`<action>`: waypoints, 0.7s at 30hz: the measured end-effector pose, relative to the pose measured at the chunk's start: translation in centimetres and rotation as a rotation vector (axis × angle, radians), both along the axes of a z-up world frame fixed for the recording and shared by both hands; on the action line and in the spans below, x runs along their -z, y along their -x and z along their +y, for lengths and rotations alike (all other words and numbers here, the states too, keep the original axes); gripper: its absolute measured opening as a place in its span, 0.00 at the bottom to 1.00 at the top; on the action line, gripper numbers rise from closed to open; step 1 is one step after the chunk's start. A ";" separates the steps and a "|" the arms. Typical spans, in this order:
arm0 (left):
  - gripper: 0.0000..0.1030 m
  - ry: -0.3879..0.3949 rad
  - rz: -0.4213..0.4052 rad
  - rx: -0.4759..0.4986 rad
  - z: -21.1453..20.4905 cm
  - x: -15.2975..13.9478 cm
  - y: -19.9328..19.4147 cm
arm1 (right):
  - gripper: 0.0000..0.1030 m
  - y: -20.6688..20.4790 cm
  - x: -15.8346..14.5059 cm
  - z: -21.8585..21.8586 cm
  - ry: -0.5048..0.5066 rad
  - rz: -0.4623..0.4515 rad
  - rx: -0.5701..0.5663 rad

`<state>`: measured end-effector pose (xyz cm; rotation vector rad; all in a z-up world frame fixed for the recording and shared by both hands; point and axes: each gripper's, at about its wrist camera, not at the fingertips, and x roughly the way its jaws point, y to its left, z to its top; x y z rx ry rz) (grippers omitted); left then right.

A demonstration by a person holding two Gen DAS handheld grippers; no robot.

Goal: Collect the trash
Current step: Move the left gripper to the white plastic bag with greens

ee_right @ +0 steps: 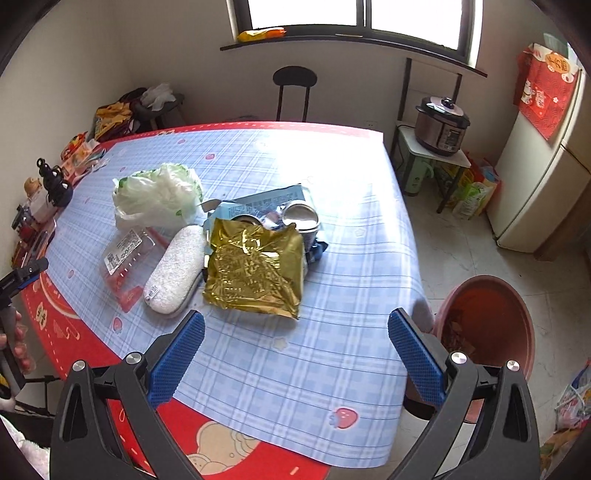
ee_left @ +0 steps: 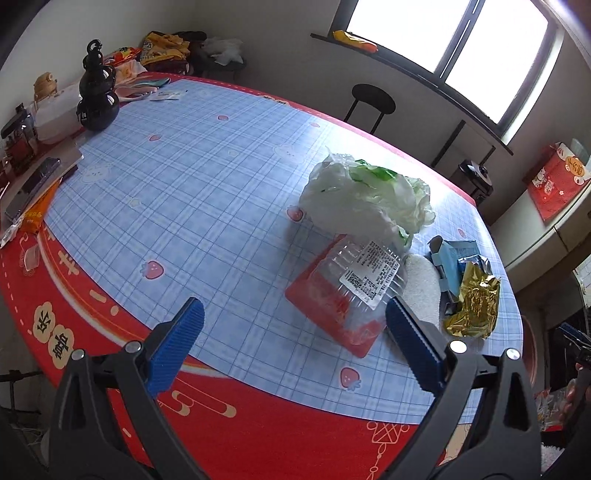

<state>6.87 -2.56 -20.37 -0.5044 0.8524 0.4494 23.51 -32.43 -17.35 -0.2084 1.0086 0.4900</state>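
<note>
Ahead of me the table (ee_right: 314, 354) wears a blue plaid cloth with strawberries over red, and at its far left edge stands a black gourd-shaped bottle (ee_left: 96, 92) beside a white pot (ee_left: 57, 112). Past the table I see a black stool (ee_right: 294, 79) under the window (ee_right: 354, 13) — and off to the right a pressure cooker (ee_right: 441, 125) on a small stand, with a white fridge (ee_right: 543, 173) just beyond it.

1. Table (ee_right: 332, 229) before me, blue plaid cloth over red.
2. On it, clustered: white bag (ee_right: 155, 195), clear tray (ee_right: 125, 254), white pouch (ee_right: 173, 269), gold wrapper (ee_right: 255, 273), blue packet (ee_right: 269, 199), tin (ee_right: 301, 218).
3. Far left edge: black gourd bottle (ee_left: 96, 96), phone (ee_left: 31, 186), clutter.
</note>
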 end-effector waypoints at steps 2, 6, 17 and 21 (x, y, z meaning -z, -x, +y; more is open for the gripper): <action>0.94 0.024 -0.002 0.012 0.8 0.8 -0.2 | 0.95 0.2 0.4 1.8 0.018 0.010 -0.016; 0.94 0.049 -0.002 0.047 2.4 1.7 -1.3 | 0.95 0.3 0.9 4.4 0.044 0.016 -0.026; 0.94 0.074 -0.029 0.230 5.6 1.9 -10.1 | 0.95 0.8 2.2 5.6 0.072 0.036 0.102; 0.94 0.168 -0.082 0.248 7.5 1.8 -15.2 | 0.95 1.4 2.5 4.5 0.082 0.041 0.178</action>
